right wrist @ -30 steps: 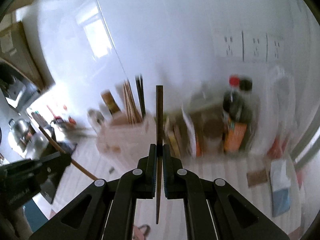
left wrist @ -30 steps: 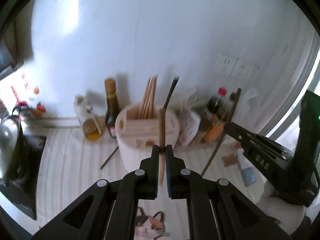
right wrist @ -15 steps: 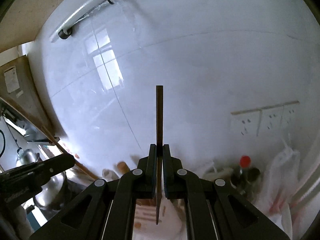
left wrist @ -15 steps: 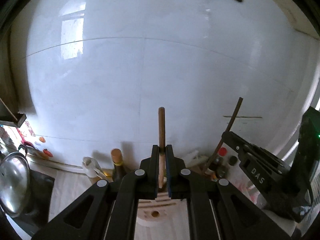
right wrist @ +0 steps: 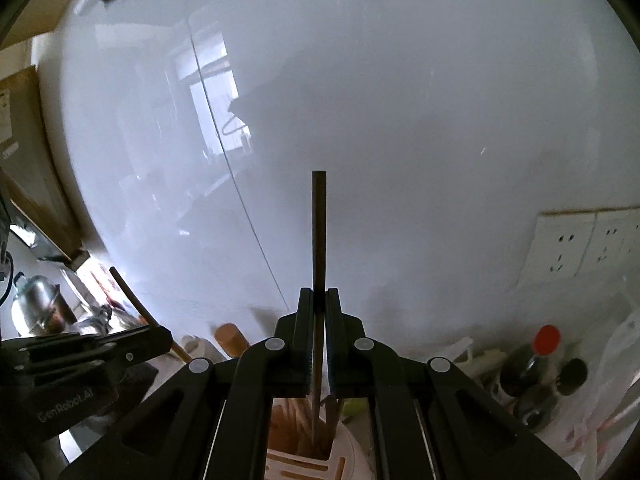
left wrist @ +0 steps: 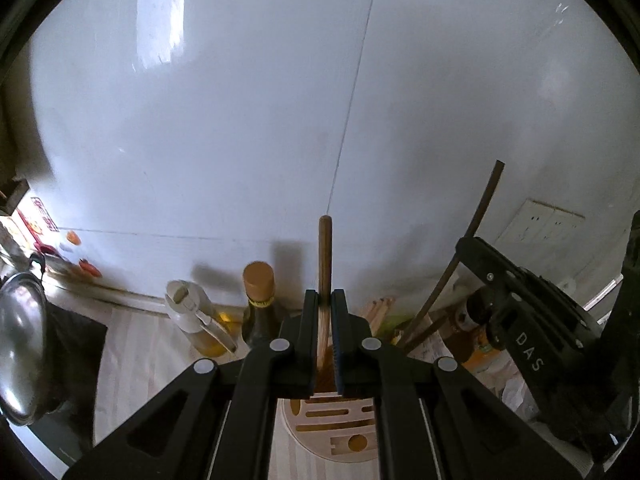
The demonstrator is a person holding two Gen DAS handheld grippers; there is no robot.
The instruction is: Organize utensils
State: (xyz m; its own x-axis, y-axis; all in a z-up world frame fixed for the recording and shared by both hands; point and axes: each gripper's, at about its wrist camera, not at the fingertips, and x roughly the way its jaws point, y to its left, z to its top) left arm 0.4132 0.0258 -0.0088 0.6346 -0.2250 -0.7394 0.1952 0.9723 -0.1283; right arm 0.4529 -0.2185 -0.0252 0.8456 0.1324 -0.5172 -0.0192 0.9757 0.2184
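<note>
Backdrop: white glossy wall [left wrist: 248, 128] fills both views; a striped counter [left wrist: 132, 344] lies low at 7 o'clock in the left view.

Left gripper [left wrist: 325, 312]: we see its jaws closed to a narrow gap on a light wooden chopstick [left wrist: 325, 252], which stands upright toward 12 o'clock.

Right gripper [right wrist: 319, 312]: its jaws are closed likewise on a dark chopstick [right wrist: 319, 224], also upright; its lower end appears to dip into the holder's compartment.

Utensil holder [left wrist: 340, 436]: round, pale and slotted, it sits at 6 o'clock directly beneath both grippers. Its rear compartment already holds several wooden chopsticks [right wrist: 296, 412].

Neighbours: a brown-capped bottle [left wrist: 259, 304] and an oil dispenser [left wrist: 192, 312] stand at 9 o'clock from the holder; a red-capped bottle [right wrist: 536, 356] stands at 3 o'clock in the right view; a steel pot [left wrist: 20, 344] sits at the far left.

Step in hand: we judge it to be lowering each chopstick into the chopstick compartment.

Technique: we keep each stick vertical, centre its lower tip over the open compartment rather than a narrow slot, descend one gripper at a time so they do not collide, and release only once the tip is well inside.

Risk: a tilted stick may catch the rim or nudge the bottles.
</note>
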